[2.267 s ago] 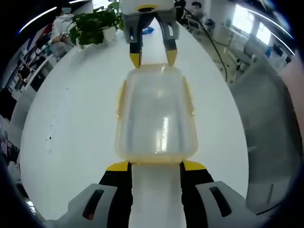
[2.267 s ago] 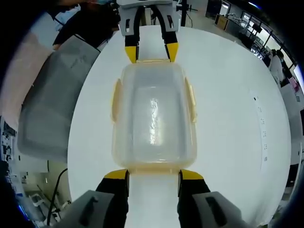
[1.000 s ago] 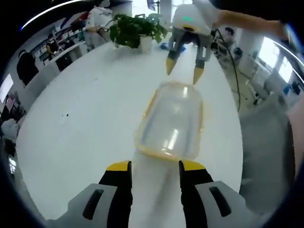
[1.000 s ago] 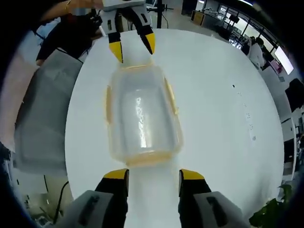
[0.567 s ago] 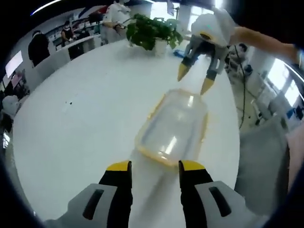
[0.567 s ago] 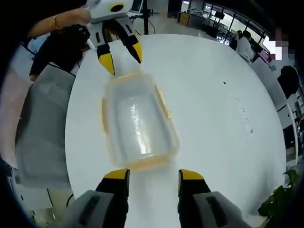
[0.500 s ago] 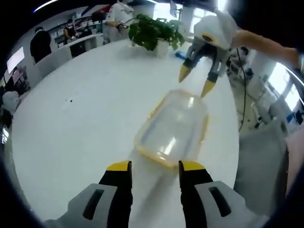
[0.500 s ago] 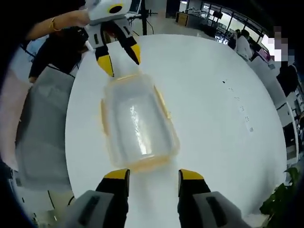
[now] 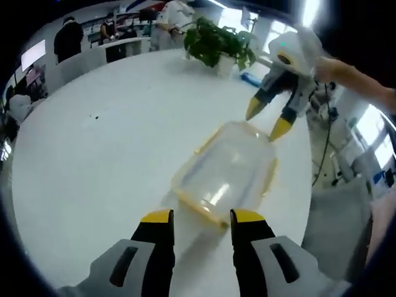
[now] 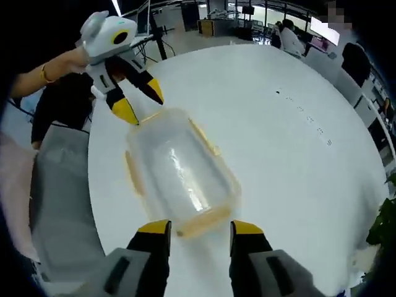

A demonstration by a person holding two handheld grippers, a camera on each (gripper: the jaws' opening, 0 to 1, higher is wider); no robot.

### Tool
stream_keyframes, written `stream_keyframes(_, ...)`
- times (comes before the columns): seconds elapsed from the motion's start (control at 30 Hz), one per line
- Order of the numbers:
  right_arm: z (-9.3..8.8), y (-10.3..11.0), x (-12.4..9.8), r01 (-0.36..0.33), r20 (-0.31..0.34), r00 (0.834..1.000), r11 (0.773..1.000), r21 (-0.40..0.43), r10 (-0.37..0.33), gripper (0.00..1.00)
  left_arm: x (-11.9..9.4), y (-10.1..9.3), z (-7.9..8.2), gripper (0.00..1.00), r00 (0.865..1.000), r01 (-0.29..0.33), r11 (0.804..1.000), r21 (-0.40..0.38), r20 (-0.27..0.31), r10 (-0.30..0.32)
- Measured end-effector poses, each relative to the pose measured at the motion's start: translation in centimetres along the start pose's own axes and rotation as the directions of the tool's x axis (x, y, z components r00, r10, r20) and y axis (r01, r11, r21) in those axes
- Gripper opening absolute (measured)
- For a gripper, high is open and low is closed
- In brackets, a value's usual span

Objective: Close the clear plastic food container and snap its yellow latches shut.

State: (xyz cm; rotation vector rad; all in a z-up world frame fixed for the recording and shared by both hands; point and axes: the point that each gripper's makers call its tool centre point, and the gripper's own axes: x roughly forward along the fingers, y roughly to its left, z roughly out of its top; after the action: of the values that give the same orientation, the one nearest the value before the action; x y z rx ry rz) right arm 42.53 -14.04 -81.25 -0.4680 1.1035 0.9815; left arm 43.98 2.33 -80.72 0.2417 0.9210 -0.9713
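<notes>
L gripper (image 9: 196,216): jaws apart, holding nothing, just short of container's near end.
R gripper (image 10: 193,228): jaws apart, empty, at the opposite end.
Clear plastic container (image 9: 227,170) w/ yellow latches (image 10: 203,141): lid on, lying on white table (image 9: 99,154) near its edge.
Potted plant (image 9: 218,43): table's far edge.

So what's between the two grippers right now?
The clear plastic food container with yellow latches lies between the left gripper and right gripper, in the left gripper view.
</notes>
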Motion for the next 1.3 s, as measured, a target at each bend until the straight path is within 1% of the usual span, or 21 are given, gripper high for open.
stream_keyframes(0.1,-0.1,-0.1,0.0,-0.007,0.000,1.000,0.999,0.033,0.007,0.34,0.2,-0.2,-0.4,0.34,1.000,0.001,1.000,-0.013,-0.005,-0.001)
stream_keyframes(0.13,-0.2,-0.1,0.0,-0.009,0.001,1.000,0.999,0.048,0.009,0.34,0.3,-0.3,-0.2,0.33,1.000,0.004,0.999,-0.034,0.005,-0.004)
stream_keyframes(0.2,-0.2,-0.1,0.0,-0.010,0.002,1.000,0.998,0.065,0.010,0.33,0.3,-0.3,-0.2,0.33,1.000,0.001,0.999,-0.045,0.009,0.000)
stream_keyframes(0.4,-0.1,0.1,0.1,-0.017,0.007,1.000,0.996,0.089,0.017,0.32,0.3,-0.1,-0.4,0.33,1.000,0.003,0.997,-0.079,0.014,-0.002)
stream_keyframes(0.47,0.1,0.3,0.2,-0.026,0.014,1.000,0.994,0.109,0.024,0.32,0.3,-0.2,-0.4,0.33,1.000,0.006,0.995,-0.095,0.017,-0.005)
stream_keyframes(0.53,0.1,0.5,0.4,-0.038,0.017,0.999,0.988,0.148,0.036,0.32,0.3,-0.2,-0.4,0.32,1.000,0.010,0.994,-0.106,0.020,-0.008)
stream_keyframes(0.57,0.1,0.5,0.4,-0.043,0.014,0.999,0.983,0.179,0.041,0.32,0.3,-0.3,-0.5,0.31,1.000,0.013,0.993,-0.115,0.021,-0.010)
stream_keyframes(0.6,0.0,0.4,0.5,-0.047,0.010,0.999,0.972,0.228,0.046,0.32,0.4,-0.3,-0.5,0.31,1.000,0.016,0.993,-0.120,0.023,-0.013)
stream_keyframes(0.7,0.0,0.2,0.6,-0.063,0.025,0.998,0.965,0.254,0.059,0.33,0.4,-0.4,-0.5,0.29,0.999,0.024,0.989,-0.148,0.033,-0.020)
stream_keyframes(0.73,0.1,0.3,0.7,-0.073,0.036,0.997,0.957,0.280,0.066,0.33,0.4,-0.5,-0.6,0.29,0.999,0.027,0.986,-0.162,0.041,-0.021)
stream_keyframes(0.83,0.3,0.2,0.9,-0.092,0.063,0.995,0.945,0.315,0.076,0.34,0.6,-0.5,-0.6,0.28,0.998,0.039,0.976,-0.213,0.060,-0.027)
stream_keyframes(0.97,0.3,0.2,1.0,-0.103,0.072,0.994,0.937,0.333,0.084,0.35,0.7,-0.5,-0.7,0.29,0.996,0.054,0.965,-0.255,0.076,-0.036)
stream_keyframes(1.1,0.3,0.2,1.1,-0.113,0.076,0.993,0.930,0.351,0.092,0.35,0.9,-1.0,-0.5,0.26,0.995,0.067,0.962,-0.266,0.086,-0.046)
stream_keyframes(1.17,0.4,0.2,1.1,-0.116,0.077,0.993,0.928,0.354,0.094,0.36,1.1,-1.0,-0.4,0.27,0.996,0.060,0.961,-0.269,0.085,-0.038)
stream_keyframes(1.3,0.4,0.3,1.2,-0.126,0.082,0.991,0.925,0.359,0.103,0.36,1.2,-1.0,-0.5,0.29,0.996,0.060,0.951,-0.303,0.087,-0.035)
